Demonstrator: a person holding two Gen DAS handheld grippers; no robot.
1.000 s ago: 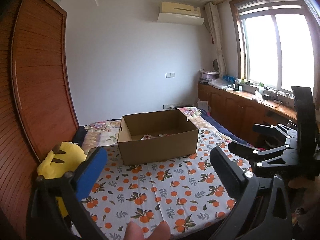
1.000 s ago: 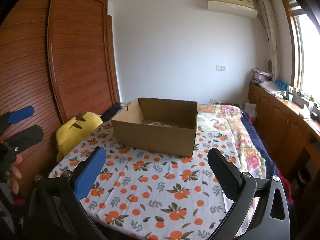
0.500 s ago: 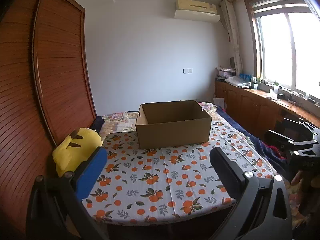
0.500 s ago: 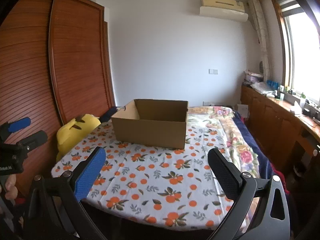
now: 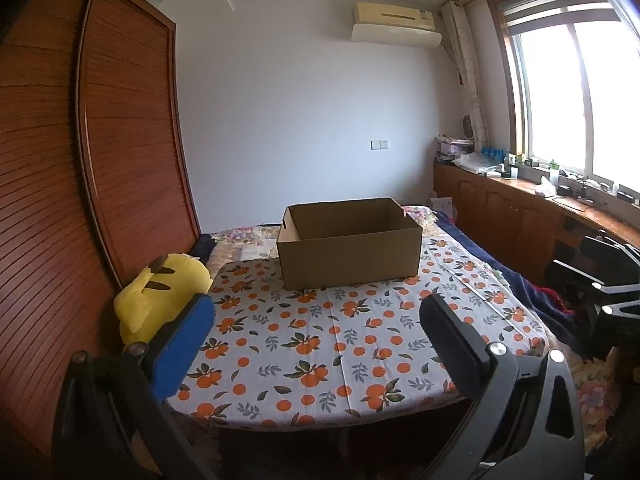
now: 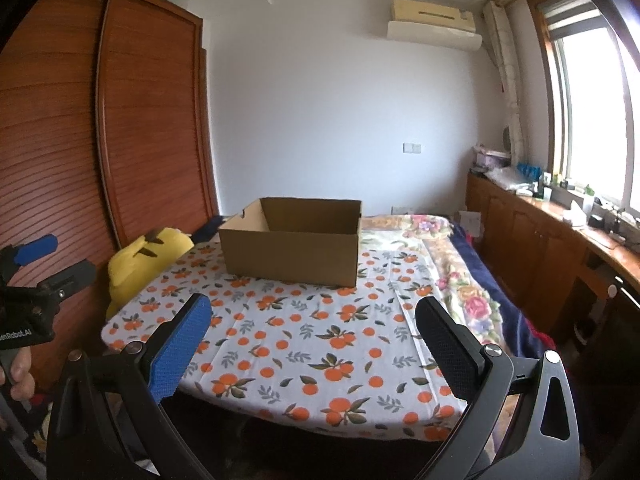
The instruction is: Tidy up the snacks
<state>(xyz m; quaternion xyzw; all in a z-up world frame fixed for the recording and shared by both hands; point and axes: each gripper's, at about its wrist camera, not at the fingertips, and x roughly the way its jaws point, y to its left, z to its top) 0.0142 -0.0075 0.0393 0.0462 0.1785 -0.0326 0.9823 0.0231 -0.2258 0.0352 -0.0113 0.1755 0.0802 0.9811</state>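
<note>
Right now I have both tools pulled back from the bed, and neither one holds anything. My left gripper [image 5: 316,344] fills the bottom of its own view with its jaws spread wide and nothing between them; my right gripper [image 6: 312,340] shows the same wide, empty gap. The cardboard box [image 5: 350,242] sits in the middle of the frame on the orange-print sheet [image 5: 320,344], well apart from both tools. From this low angle I cannot see its floor, so I cannot tell what is inside. No snacks show anywhere on the sheet. A yellow plush toy [image 5: 160,292] lies at the left edge of the bed, beside the wooden wardrobe [image 5: 100,160]. I judge this as either the very start or the very end of the job. My next move calls for finding any loose snack before committing either tool.
</note>
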